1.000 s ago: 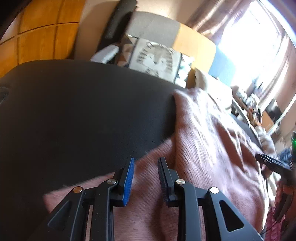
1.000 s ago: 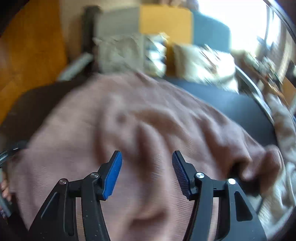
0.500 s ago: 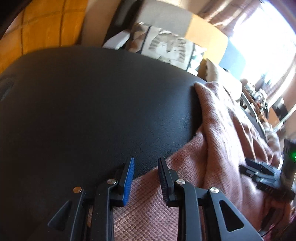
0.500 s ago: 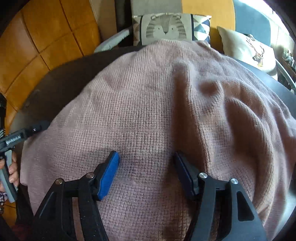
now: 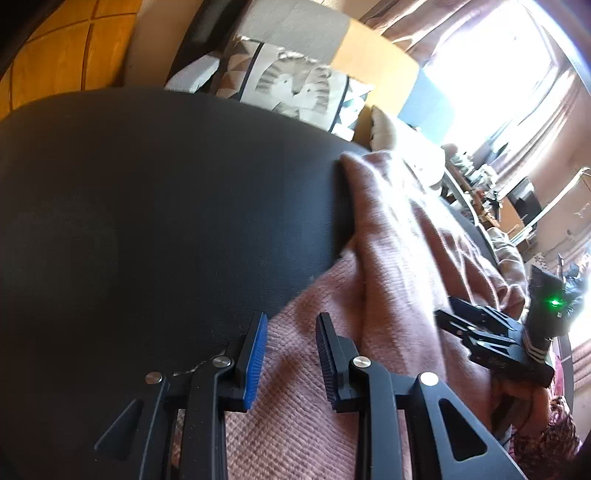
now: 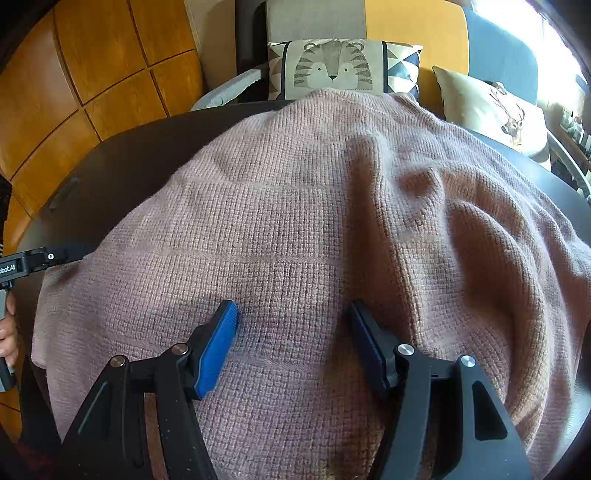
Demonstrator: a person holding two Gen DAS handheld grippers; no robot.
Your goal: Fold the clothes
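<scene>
A pink knit sweater (image 6: 314, 221) lies spread over the round black table (image 6: 110, 158), its far edge near the cushions. My right gripper (image 6: 293, 308) stands open low over the sweater's near middle, its blue pads (image 6: 218, 343) wide apart and close to the knit. In the left wrist view my left gripper (image 5: 291, 321) is open with a narrower gap, above the sweater's (image 5: 388, 277) left edge where it meets the bare table (image 5: 147, 221). No cloth is pinched between its pads. Each gripper shows in the other's view: the right gripper (image 5: 491, 339) and the left gripper (image 6: 33, 258).
Behind the table stand a tiger-print cushion (image 6: 332, 70), a deer-print cushion (image 6: 491, 110) and a grey and yellow sofa back (image 6: 406, 22). Wooden panels (image 6: 74, 74) fill the left. A hand (image 6: 7, 332) holds the left gripper at the table's near left edge.
The right gripper has come down close onto the sweater and widened slightly. The sweater now lies spread and still. The left gripper has tilted a little over the sweater's edge.
</scene>
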